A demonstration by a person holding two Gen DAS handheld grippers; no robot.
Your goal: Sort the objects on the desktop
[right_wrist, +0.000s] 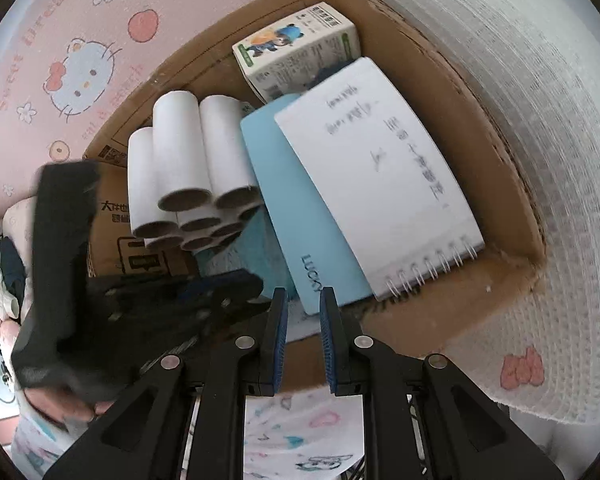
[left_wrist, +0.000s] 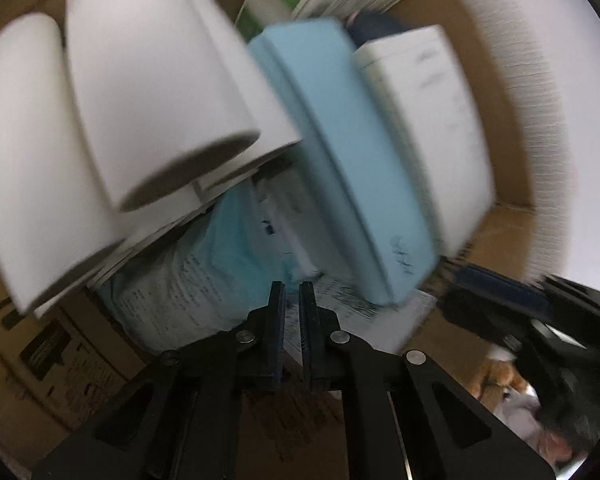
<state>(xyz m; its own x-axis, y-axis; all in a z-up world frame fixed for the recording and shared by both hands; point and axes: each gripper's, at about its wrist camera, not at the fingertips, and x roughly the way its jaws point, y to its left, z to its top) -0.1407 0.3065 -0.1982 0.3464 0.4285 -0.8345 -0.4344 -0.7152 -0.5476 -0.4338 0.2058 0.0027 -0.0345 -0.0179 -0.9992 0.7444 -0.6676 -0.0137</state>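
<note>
An open cardboard box (right_wrist: 480, 128) holds a bundle of white paper tubes (right_wrist: 180, 160), a light blue notebook (right_wrist: 292, 208), a white spiral notebook (right_wrist: 372, 168) and a small cartoon-printed carton (right_wrist: 296, 48). My left gripper (left_wrist: 292, 292) is down inside the box, shut with nothing between its fingers. It hangs over a printed plastic packet (left_wrist: 204, 280), with the tubes (left_wrist: 140, 100) to its left and the blue notebook (left_wrist: 340, 160) to its right. From above it shows as a black blur (right_wrist: 248, 286). My right gripper (right_wrist: 303, 300) is above the box's near edge, shut and empty.
The box sits on a pink cartoon-cat mat (right_wrist: 80, 68), and a white textured cloth (right_wrist: 540, 160) lies along its right side. A hand (right_wrist: 60, 404) grips the left tool. A printed cardboard flap (left_wrist: 60, 360) stands at the box's left.
</note>
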